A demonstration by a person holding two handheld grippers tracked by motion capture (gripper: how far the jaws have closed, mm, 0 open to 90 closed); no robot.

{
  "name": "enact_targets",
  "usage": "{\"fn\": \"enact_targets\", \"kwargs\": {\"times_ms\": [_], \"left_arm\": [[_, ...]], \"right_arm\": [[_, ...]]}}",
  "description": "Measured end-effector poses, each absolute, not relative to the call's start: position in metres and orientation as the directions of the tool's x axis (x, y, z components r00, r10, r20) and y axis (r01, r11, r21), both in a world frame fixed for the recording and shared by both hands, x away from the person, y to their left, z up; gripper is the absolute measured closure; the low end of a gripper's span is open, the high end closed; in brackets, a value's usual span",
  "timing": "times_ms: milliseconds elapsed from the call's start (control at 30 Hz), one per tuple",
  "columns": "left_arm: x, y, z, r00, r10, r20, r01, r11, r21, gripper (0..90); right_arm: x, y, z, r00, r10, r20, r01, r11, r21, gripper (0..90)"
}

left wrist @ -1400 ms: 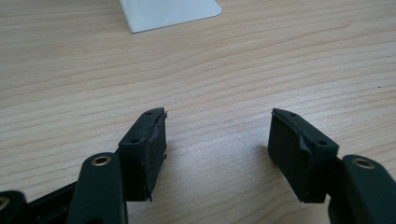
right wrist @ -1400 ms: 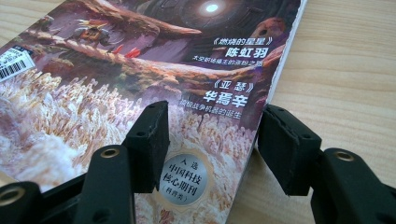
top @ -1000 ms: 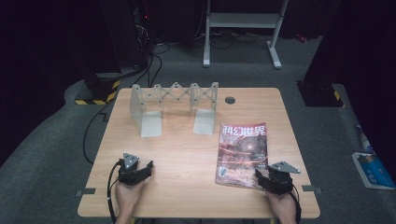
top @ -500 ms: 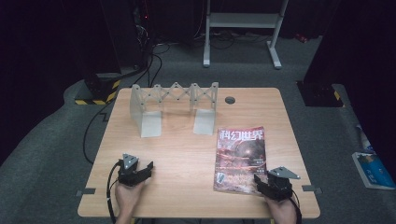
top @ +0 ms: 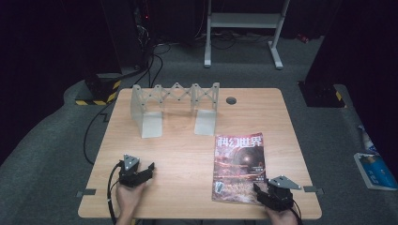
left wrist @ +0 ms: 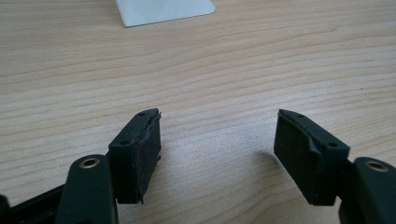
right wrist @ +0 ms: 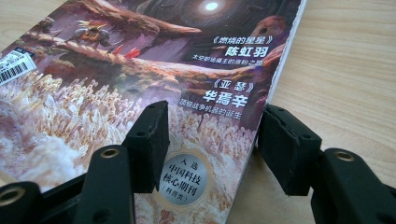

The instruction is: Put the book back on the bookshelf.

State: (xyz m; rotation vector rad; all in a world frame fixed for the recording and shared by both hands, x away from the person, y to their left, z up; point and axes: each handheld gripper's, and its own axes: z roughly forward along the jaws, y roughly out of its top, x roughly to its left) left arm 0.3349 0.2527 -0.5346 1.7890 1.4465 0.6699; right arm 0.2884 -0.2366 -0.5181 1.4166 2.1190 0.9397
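The desk [top: 187, 154] carries a grey folding rack [top: 176, 105] at its far side and a magazine [top: 238, 164] flat near the right front. The right claw [top: 261, 193] straddles the magazine's near corner, jaws apart; the left claw [top: 149, 169] rests open on bare wood

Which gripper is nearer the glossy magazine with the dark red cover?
Right. The right gripper straddles the glossy magazine's near right corner; the left gripper sits well off to its left, over bare wooden table.
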Motion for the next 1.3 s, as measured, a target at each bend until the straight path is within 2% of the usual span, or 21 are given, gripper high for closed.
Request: {"fn": "enact_targets", "kwargs": {"times_ms": [667, 1300], "left_arm": [[0.336, 0.251, -0.533, 0.256, 0.966, -0.041, 0.593, -0.124, 0.796, 32.0], [0.333, 0.246, -0.532, 0.284, 0.957, -0.063, 0.592, -0.123, 0.796, 32.1]], "right_arm": [[0.263, -0.218, -0.520, -0.428, 0.903, 0.038, 0.622, 0.263, 0.737, 43.6], [0.258, -0.196, -0.521, -0.462, 0.885, 0.062, 0.616, 0.270, 0.740, 43.5]]}}
